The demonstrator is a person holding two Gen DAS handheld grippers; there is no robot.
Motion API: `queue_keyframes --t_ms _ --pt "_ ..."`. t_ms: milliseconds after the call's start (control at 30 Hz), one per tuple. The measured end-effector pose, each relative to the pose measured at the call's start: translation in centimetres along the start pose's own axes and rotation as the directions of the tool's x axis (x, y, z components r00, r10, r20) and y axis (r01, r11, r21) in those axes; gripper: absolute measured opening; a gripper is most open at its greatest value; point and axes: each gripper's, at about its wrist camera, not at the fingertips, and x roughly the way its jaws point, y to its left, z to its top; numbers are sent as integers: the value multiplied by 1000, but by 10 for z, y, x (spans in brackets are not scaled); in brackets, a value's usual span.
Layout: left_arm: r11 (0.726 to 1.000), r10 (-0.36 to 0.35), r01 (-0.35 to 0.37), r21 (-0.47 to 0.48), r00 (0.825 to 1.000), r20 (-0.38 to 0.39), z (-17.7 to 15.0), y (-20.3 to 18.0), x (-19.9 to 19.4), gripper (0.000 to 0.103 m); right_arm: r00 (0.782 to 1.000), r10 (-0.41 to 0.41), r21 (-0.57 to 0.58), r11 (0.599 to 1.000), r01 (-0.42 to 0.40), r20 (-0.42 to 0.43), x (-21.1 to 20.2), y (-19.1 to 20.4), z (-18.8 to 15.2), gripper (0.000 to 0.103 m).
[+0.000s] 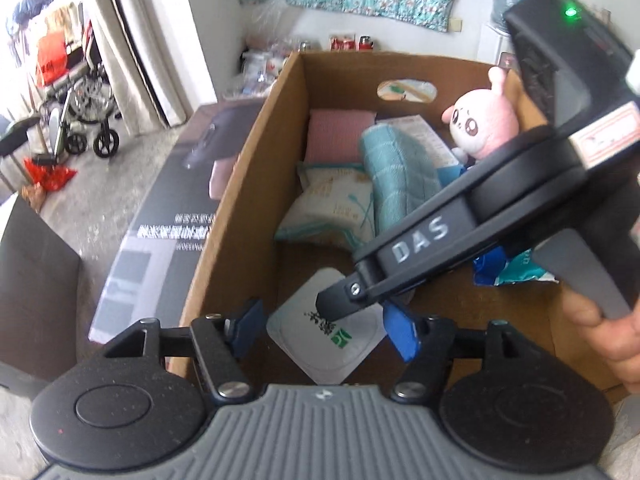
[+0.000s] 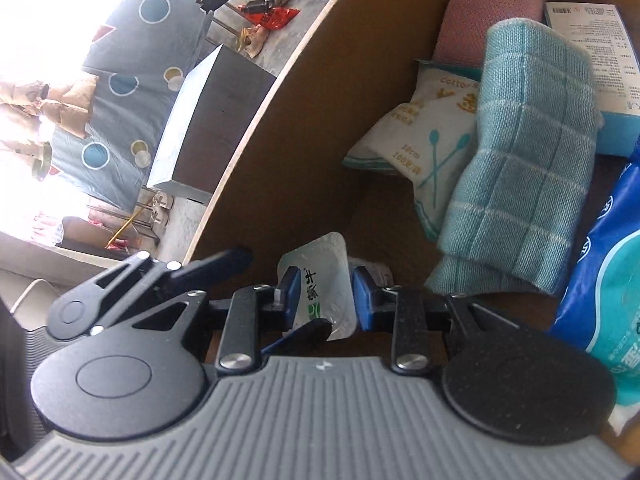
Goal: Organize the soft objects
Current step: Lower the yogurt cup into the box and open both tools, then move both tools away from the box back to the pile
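Observation:
An open cardboard box (image 1: 248,184) holds the soft things: a pink plush (image 1: 482,120), a teal checked towel (image 2: 520,160), a cotton-swab bag (image 2: 412,136), a pink cloth (image 2: 480,12) and a blue wipes pack (image 2: 600,280). A small white pouch (image 2: 320,288) with green print sits low at the near end of the box. My right gripper (image 2: 326,298) has its blue pads against both sides of the pouch. My left gripper (image 1: 324,332) is open, its pads standing clear on either side of the same pouch (image 1: 328,344). One of the left gripper's fingers (image 2: 218,266) shows beside the right gripper.
A printed carton (image 2: 592,32) lies at the box's far end. A dark glossy surface (image 1: 168,220) runs along the box's left wall. A wheelchair (image 1: 84,120) and clutter stand on the floor beyond. A hand (image 1: 600,328) holds the right gripper's handle.

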Motion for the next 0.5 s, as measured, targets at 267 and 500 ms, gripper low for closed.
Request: queue_keyframes --t_ms 267,500 --pt "1000 16 -16 2 996 90 1 -3 -28 80 994 -21 -47 999 26 105 -23 21 -5 51" --pt "999 -25 18 29 969 245 -7 -31 -74 88 939 33 -115 993 7 341 -112 31 -57 58"
